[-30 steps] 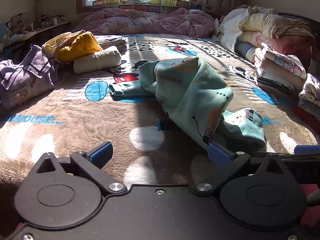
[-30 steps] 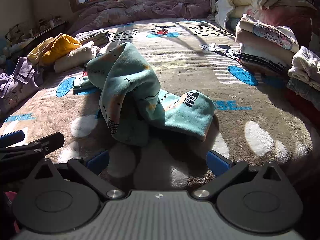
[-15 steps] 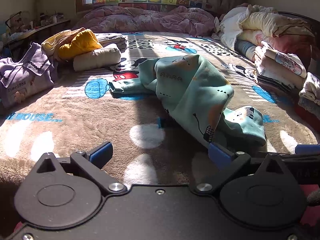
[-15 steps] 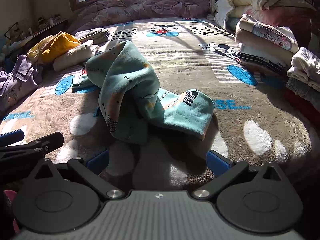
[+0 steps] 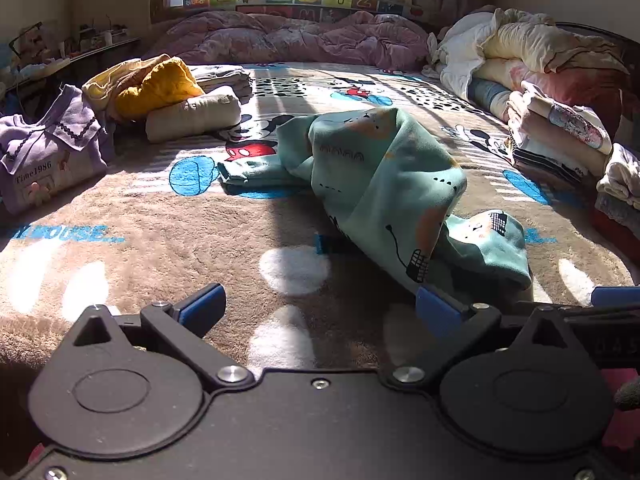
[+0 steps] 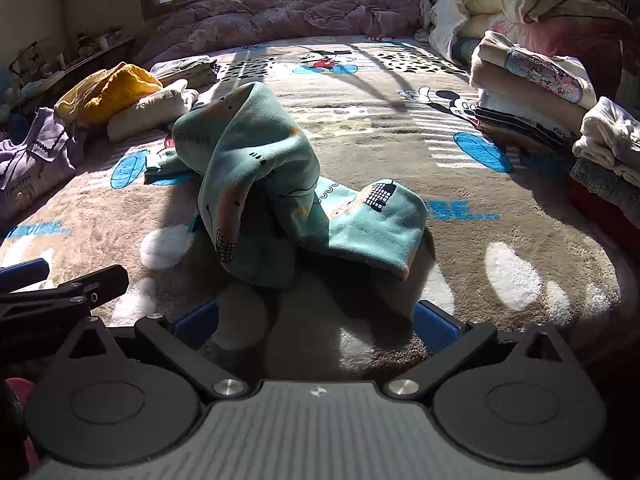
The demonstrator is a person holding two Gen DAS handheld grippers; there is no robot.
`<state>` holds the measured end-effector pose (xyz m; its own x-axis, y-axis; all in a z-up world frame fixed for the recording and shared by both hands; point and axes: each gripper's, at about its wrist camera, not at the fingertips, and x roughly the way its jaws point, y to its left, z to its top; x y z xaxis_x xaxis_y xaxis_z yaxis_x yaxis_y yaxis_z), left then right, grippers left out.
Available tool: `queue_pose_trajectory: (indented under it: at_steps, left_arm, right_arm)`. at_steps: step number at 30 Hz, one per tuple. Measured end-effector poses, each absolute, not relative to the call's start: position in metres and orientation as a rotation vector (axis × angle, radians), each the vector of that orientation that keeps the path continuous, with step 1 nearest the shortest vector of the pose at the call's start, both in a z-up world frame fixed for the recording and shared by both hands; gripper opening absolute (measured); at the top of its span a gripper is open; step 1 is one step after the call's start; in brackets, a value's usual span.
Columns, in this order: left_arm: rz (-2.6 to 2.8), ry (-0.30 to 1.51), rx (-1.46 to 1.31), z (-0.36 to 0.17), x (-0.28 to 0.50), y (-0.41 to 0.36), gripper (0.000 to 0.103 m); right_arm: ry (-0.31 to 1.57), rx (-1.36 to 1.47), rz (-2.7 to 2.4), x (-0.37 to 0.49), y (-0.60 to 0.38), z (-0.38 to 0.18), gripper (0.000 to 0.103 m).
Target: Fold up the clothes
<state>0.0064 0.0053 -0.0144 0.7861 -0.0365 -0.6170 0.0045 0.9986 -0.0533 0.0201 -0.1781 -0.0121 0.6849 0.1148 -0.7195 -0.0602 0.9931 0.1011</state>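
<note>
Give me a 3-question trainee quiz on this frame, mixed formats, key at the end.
1. True or false: the left gripper is shut on the teal garment.
2. Multiple choice: the teal garment lies A) flat and folded, B) crumpled in a raised heap on the blanket, C) on the folded stack.
3. Fill in: in the left wrist view, the purple top lies at the far ____ edge.

Key: 1 false, both it and the right gripper are open and empty; 2 B; 3 left.
</note>
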Motion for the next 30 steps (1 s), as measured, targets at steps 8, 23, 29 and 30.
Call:
queue_pose_trajectory:
  at_steps: [8, 23, 29, 30]
  left_arm:
    - [-0.024, 0.667, -0.049, -0.014, 0.007, 0.004, 0.103]
    - [-0.009, 0.756, -0.064, -0.038, 0.037, 0.004, 0.103]
    - [0.000, 0.811, -0.073, -0.056, 0.063, 0.000, 0.103]
    - [0.002, 0.821, -0.075, -0.059, 0.067, 0.000, 0.103]
  right_arm:
    - [0.809, 0.070, 0.098, 0.020, -0.178, -0.011, 0.102]
    - [0.806, 0.275, 0.196, 0.038, -0.208, -0.025, 0.102]
    - [0.727, 0.339, 0.278, 0.059, -0.215, -0.041, 0.102]
    - [0.721, 0.353, 0.284, 0.063, -0.216, -0.043, 0.102]
